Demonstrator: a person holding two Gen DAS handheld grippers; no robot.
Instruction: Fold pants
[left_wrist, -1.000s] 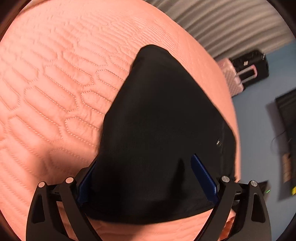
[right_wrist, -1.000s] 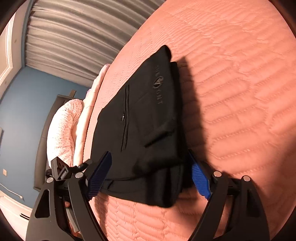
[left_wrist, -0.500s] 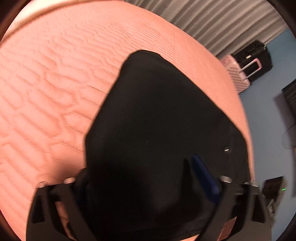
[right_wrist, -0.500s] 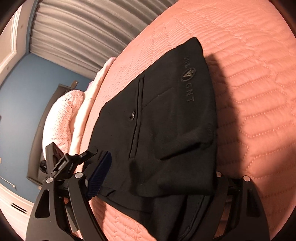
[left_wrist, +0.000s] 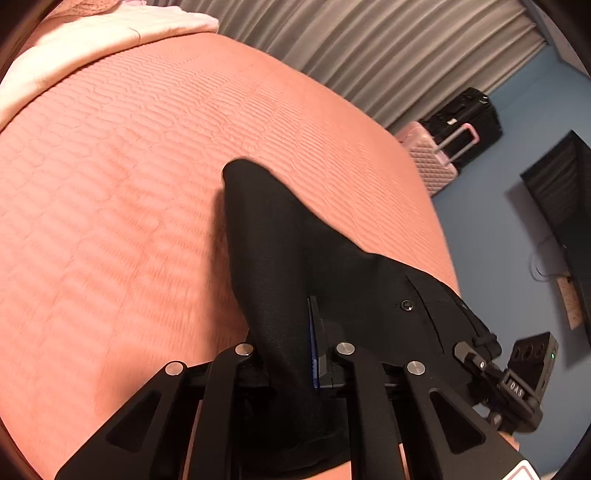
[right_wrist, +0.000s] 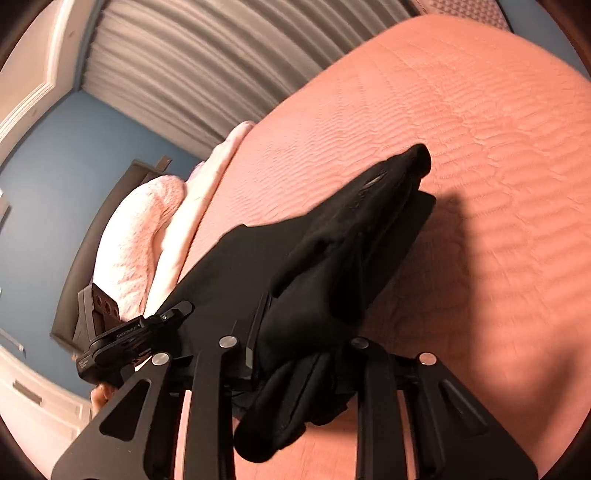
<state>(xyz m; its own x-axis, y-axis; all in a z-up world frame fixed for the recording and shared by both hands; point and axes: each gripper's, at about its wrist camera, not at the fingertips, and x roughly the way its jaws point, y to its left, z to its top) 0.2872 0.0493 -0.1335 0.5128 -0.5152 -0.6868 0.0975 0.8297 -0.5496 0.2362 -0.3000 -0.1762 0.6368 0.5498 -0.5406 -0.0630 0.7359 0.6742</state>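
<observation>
While both claws are closing on the black pants (left_wrist: 295, 258), left claw (left_wrist: 291, 347) and right claw (right_wrist: 295, 343) each pinching cloth, I am lifting that edge off the bed (left_wrist: 110, 221); next it needs carrying over evenly.

Matt black cloth pants (left_wrist: 295, 236), quilted bedspread (left_wrist: 110, 184) (textured)

Blue walls (left_wrist: 491, 206), grey curtains (right_wrist: 207, 74), quilted salmon bedspread (left_wrist: 129, 184).
</observation>
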